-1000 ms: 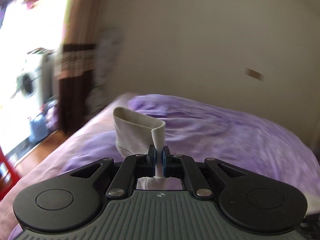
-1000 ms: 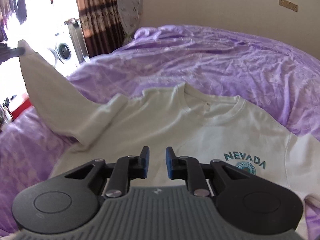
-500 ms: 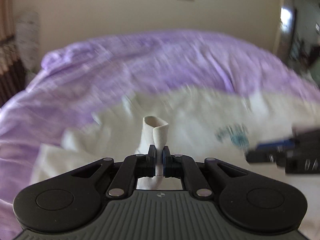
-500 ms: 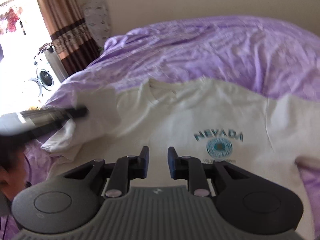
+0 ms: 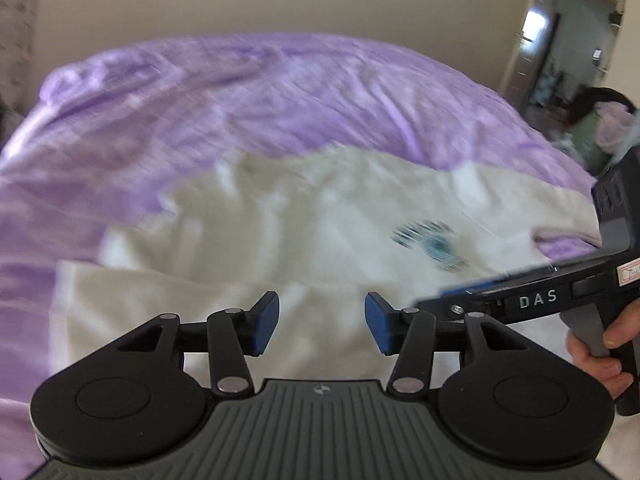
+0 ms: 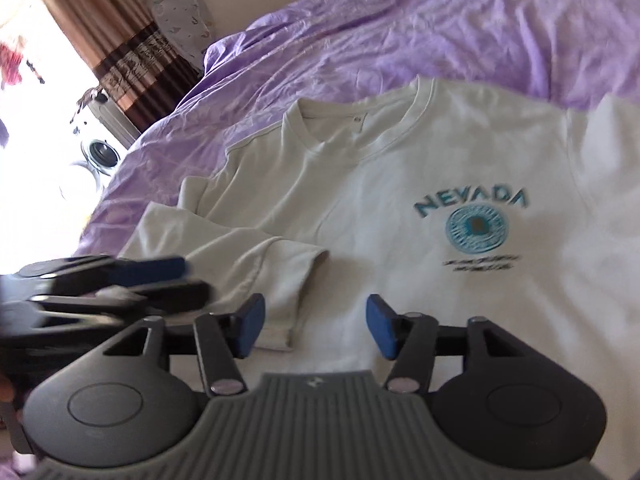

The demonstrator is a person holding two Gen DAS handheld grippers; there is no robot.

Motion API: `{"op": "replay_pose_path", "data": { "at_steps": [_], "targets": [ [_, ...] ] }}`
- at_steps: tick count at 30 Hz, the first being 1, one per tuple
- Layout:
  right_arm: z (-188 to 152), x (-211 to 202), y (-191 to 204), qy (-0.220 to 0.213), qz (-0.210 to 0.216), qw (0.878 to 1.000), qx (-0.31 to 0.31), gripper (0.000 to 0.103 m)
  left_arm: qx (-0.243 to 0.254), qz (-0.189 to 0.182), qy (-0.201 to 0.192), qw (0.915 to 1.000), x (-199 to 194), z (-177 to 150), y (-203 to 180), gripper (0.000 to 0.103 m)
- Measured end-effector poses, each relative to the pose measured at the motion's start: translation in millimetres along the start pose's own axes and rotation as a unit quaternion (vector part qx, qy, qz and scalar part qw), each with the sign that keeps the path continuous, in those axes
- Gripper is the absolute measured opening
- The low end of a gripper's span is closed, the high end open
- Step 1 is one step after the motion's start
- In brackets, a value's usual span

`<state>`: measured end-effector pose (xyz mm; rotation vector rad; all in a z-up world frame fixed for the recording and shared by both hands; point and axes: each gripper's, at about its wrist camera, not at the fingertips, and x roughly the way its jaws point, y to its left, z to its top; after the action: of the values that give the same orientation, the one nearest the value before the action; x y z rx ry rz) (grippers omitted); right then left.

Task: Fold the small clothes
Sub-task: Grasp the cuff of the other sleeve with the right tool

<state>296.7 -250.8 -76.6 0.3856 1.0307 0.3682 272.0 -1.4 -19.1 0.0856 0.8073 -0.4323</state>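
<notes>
One T-shirt [image 6: 400, 184], two hand-held grippers (spread).

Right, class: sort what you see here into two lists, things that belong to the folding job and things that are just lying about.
Belongs to the job:
T-shirt, one sleeve folded in
left hand-held gripper, open
right hand-held gripper, open

Just lying about:
bedspread
curtain
washing machine
doorway

The white T-shirt [image 6: 400, 208] carried "NEVADA" in teal capitals arched over a round teal emblem (two small lines beneath were too blurred to read). The right gripper [image 5: 460, 304] bore "DAS" in pale letters along its side.
</notes>
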Motion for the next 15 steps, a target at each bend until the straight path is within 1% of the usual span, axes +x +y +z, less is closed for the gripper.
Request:
{"op": "replay_pose_path", "data": {
  "at_steps": [4,6,10,11,12,14,15],
  "targets": [
    [10,29,-5,0.029,0.039,0.997,0.06,0.054,-0.008,0.079,-0.019,0.9967,-22,6,36,0.059],
    [13,47,-6,0.042,0.044,0.995,0.081,0.054,-0.024,0.113,-0.019,0.9932,-28,7,60,0.059],
    [14,80,-12,0.063,0.05,0.989,0.12,0.051,-0.048,0.138,-0.014,0.9892,-32,1,93,0.059],
    [13,86,-13,0.063,0.053,0.989,0.125,0.043,-0.052,0.142,-0.014,0.9883,-31,0,100,0.059],
    [13,91,-12,0.063,0.055,0.988,0.127,0.038,-0.055,0.147,-0.015,0.9874,-31,-1,105,0.059],
    [12,95,-9,0.065,0.053,0.988,0.128,0.009,-0.063,0.156,-0.019,0.9856,-32,-5,116,0.059],
    [13,95,-6,0.066,0.051,0.988,0.126,0.006,-0.069,0.158,-0.022,0.9848,-35,-6,122,0.059]
  ]
}}
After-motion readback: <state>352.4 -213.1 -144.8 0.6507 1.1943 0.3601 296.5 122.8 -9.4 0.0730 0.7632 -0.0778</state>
